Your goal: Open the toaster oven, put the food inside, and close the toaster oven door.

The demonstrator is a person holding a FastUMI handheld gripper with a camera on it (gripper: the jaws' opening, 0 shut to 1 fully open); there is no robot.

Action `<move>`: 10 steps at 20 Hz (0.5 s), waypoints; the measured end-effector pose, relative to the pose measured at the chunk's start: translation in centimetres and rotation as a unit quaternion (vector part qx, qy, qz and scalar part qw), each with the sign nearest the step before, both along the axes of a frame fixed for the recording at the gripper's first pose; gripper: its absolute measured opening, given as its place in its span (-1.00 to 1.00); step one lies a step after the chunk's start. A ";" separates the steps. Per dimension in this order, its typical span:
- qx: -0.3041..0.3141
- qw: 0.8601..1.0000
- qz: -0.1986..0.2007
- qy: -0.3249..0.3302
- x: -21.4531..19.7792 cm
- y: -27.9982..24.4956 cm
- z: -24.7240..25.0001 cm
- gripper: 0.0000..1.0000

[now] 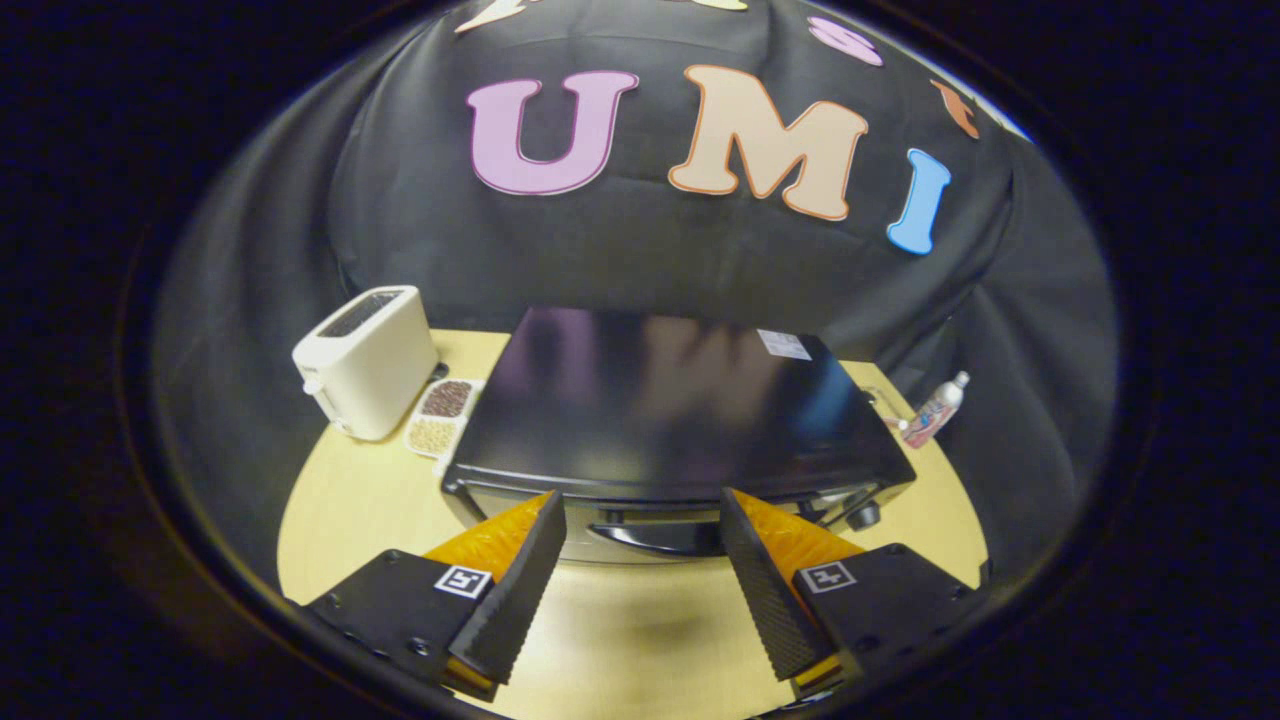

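The toaster oven (660, 420) stands on the table (350, 500) with door up and its handle (655, 538) just ahead of the hand-held gripper (640, 540), fingers spread and empty; this suits either opening or a finished closing.

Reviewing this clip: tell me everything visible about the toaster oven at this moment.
The toaster oven is a black, boxy appliance with a glossy top that mirrors the booth wall and carries a small pale sticker near its back right corner. Its front shows a dark curved door handle and a knob at the right. The door looks closed. It stands upright on the light wooden table, beside a divided tray of grains. The gripper is open, fingers flanking the handle without touching it.
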State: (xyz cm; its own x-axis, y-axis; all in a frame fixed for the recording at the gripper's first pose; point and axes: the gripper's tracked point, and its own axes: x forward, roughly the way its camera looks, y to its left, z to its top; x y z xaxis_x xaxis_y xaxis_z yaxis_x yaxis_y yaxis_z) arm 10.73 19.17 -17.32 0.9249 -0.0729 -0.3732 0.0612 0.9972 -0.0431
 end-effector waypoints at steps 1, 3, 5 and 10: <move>0.001 1.000 0.005 -0.013 0.1 0.0 1.2 0.92; -0.009 0.999 0.010 -0.048 -0.5 0.1 4.7 0.91; -0.015 0.995 0.019 -0.092 -1.2 0.5 9.0 0.91; 0.005 0.981 0.041 -0.190 -3.1 1.4 17.2 0.91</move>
